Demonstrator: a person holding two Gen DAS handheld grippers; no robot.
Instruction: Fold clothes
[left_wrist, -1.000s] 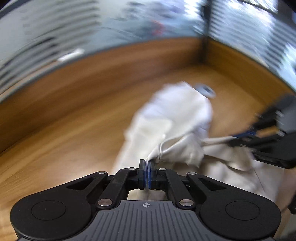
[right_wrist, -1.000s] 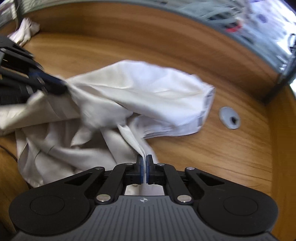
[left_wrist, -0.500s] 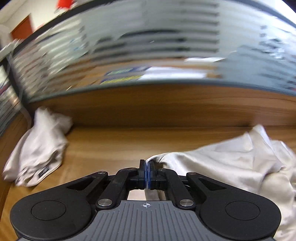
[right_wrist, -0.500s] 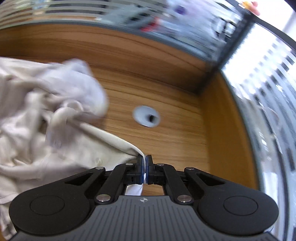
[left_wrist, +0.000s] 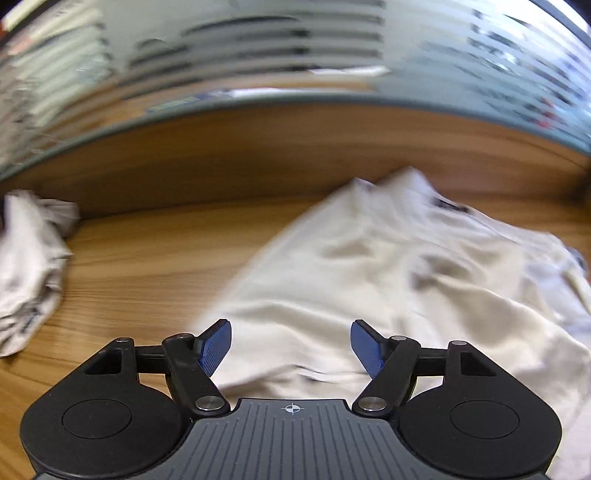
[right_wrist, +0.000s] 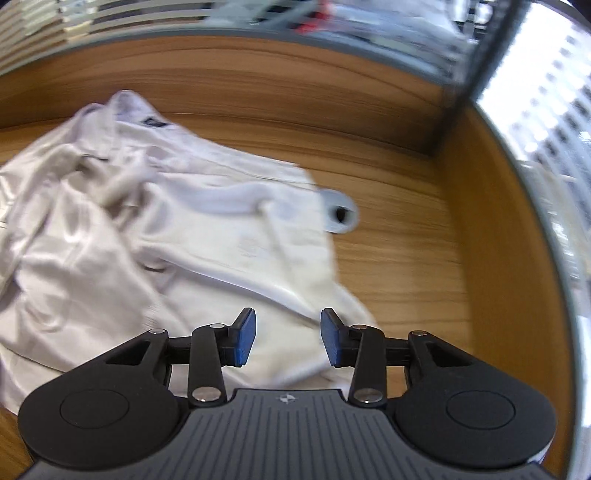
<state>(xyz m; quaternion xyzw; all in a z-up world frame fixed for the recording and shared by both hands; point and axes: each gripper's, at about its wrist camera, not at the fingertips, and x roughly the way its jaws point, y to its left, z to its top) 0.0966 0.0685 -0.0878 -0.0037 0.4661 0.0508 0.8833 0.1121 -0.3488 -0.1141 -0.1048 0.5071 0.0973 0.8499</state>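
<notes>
Left wrist view: the left tool (left_wrist: 291, 345) was nearest, its blue pads apart and opening, gripping nothing; the cream garment (left_wrist: 369, 280) lay on the wooden tabletop (left_wrist: 147, 258) just beyond and below them. Farther left sat a second bundle of pale cloth (left_wrist: 29, 273), loosely bunched against the raised wooden back edge, too blurred to tell whether it was properly folded.

In the right wrist view the right tool (right_wrist: 288, 341) was likewise released, jaws opening over the near edge of the same garment, no cloth pinched between them. Beyond it the fabric was rumpled, its far right edge partly covering a grey cable grommet (right_wrist: 341, 216).

The garment looked merely laid out, so I judged the folding itself barely begun. A small dark label (right_wrist: 153, 122) showed near the far end; its writing could not be read.
</notes>
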